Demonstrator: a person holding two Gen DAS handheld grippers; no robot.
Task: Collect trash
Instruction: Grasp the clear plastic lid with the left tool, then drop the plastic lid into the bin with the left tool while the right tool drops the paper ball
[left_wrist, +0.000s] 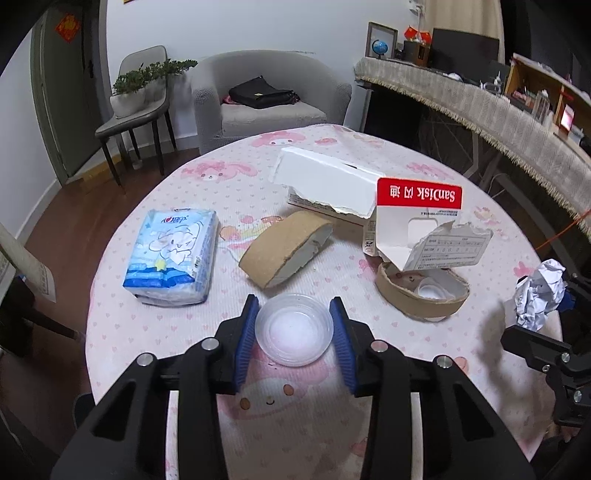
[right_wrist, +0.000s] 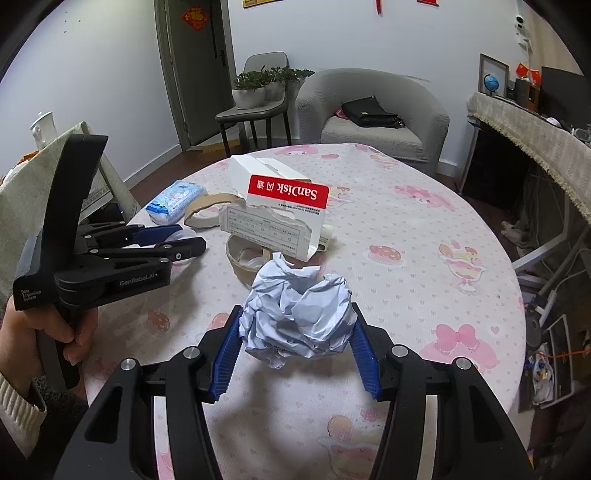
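Observation:
A clear plastic lid (left_wrist: 294, 334) lies on the pink tablecloth between the blue pads of my left gripper (left_wrist: 294, 314); the pads touch its rim on both sides. My right gripper (right_wrist: 295, 328) is shut on a crumpled white paper ball (right_wrist: 295, 325) and holds it above the table; the ball also shows in the left wrist view (left_wrist: 541, 293). A torn SanDisk card package (left_wrist: 419, 218) leans over a cardboard tape ring (left_wrist: 421, 293). A second cardboard ring (left_wrist: 286, 249) and a torn white box (left_wrist: 327, 182) lie behind the lid.
A blue tissue pack (left_wrist: 171, 256) lies at the left of the round table (left_wrist: 122, 332). A grey armchair (left_wrist: 266, 96) and a chair with plants (left_wrist: 136, 96) stand behind. A covered sideboard (left_wrist: 480, 103) runs along the right.

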